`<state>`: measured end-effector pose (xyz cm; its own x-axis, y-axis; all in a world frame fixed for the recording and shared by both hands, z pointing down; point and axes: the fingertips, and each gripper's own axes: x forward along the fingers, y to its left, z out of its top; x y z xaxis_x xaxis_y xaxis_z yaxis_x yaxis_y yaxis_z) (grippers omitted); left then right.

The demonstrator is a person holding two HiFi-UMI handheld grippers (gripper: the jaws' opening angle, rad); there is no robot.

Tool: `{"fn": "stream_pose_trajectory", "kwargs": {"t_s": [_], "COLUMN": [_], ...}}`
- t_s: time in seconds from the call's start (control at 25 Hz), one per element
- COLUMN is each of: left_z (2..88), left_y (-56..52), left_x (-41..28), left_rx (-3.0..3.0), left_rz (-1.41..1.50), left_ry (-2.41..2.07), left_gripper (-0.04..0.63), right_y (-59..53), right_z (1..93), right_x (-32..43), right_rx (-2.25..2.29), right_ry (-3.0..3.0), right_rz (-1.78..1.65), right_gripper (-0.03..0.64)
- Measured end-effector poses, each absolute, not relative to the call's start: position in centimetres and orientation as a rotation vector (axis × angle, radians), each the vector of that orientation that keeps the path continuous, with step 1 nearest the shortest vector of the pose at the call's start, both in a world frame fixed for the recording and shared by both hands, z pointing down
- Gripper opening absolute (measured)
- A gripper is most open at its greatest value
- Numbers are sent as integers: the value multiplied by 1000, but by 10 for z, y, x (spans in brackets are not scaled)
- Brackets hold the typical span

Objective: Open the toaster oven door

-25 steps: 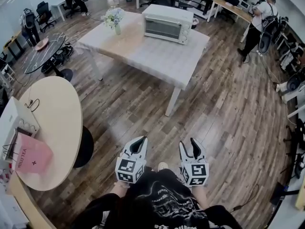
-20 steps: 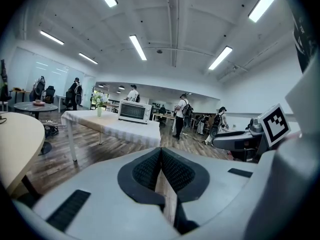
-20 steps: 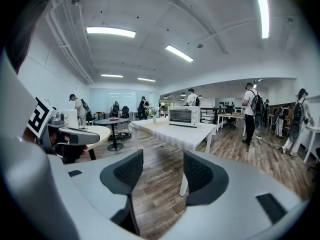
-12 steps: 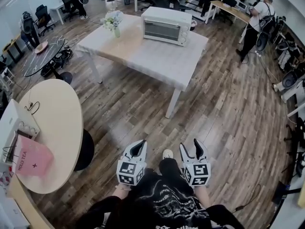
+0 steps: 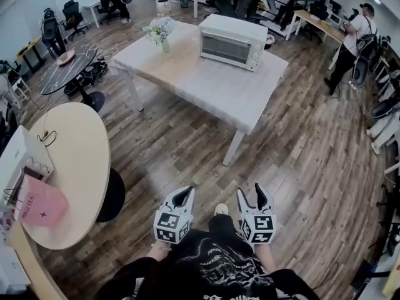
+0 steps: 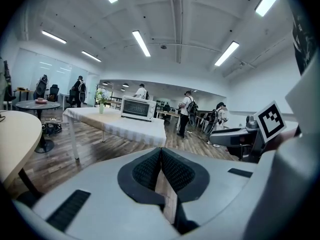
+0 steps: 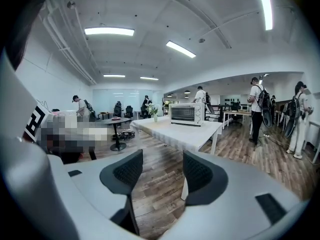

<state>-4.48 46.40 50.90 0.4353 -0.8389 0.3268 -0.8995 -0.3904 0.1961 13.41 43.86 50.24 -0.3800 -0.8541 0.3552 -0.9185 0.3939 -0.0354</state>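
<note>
A white toaster oven (image 5: pixel 233 41) with its glass door closed stands at the far side of a white-clothed table (image 5: pixel 206 83); it also shows far off as the oven (image 6: pixel 136 108) in the left gripper view and the oven (image 7: pixel 186 114) in the right gripper view. Both grippers hang close to my body, well short of the table. My left gripper (image 5: pixel 184 196) has its pads pressed together with nothing between them. My right gripper (image 5: pixel 254 195) stands open and empty, a wide gap between its pads.
A vase of flowers (image 5: pixel 161 33) sits on the table's left end. A round beige table (image 5: pixel 72 167) with a pink bag (image 5: pixel 39 203) is at my left, a dark round table (image 5: pixel 65 69) beyond it. Several people stand at desks along the back and right.
The right gripper's jaws have spread wider. The table and oven have shifted slightly right and nearer in the head view; both grippers stay low by my body.
</note>
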Motion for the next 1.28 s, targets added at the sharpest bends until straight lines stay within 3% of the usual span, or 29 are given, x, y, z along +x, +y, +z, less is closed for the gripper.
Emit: {"fn": "stream_pose_trajectory", "kwargs": {"t_s": [0.6,1.28], "left_z": [504,519], "left_y": [307,224], "left_x": [37,74], "left_rx": [2271,2243], "left_rz": [191,217], "left_ry": [-1568,-1553], "left_gripper": [18,18], "right_y": [264,186], "right_z": [506,516], "right_x": [201,225], "right_rx": [1411,1424], "right_ry": [-2476,-2501], "right_rz": [333,434], "right_gripper": [252,235]}}
